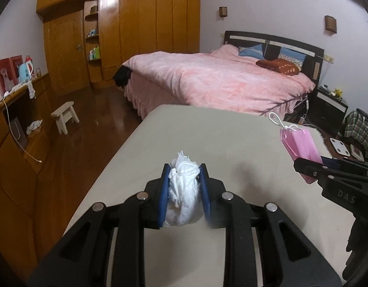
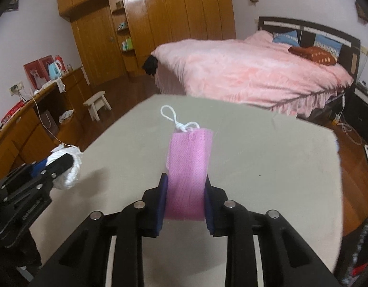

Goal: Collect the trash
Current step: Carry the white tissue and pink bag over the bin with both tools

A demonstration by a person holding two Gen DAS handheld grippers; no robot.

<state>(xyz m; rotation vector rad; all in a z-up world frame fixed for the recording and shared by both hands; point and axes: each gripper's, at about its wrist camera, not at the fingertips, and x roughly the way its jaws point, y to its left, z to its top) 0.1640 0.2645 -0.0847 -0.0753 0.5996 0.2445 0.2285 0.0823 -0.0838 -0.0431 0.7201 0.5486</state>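
Note:
My left gripper (image 1: 184, 171) is shut on a crumpled white tissue (image 1: 184, 191) and holds it above the beige table (image 1: 231, 138). It also shows at the left of the right wrist view, where the tissue (image 2: 70, 167) bulges past its black finger. My right gripper (image 2: 185, 179) is shut on a folded pink face mask (image 2: 188, 167) with white ear loops (image 2: 174, 119), held upright above the table (image 2: 267, 155). In the left wrist view the mask (image 1: 300, 143) and right gripper (image 1: 313, 167) are at the right edge.
A bed with a pink quilt (image 1: 219, 76) stands beyond the table. A wooden wardrobe (image 1: 136, 31) fills the back wall. A small wooden stool (image 1: 65, 116) sits on the dark floor at left, beside a long wooden counter (image 1: 21, 110) with clutter. A nightstand (image 1: 330, 105) is at right.

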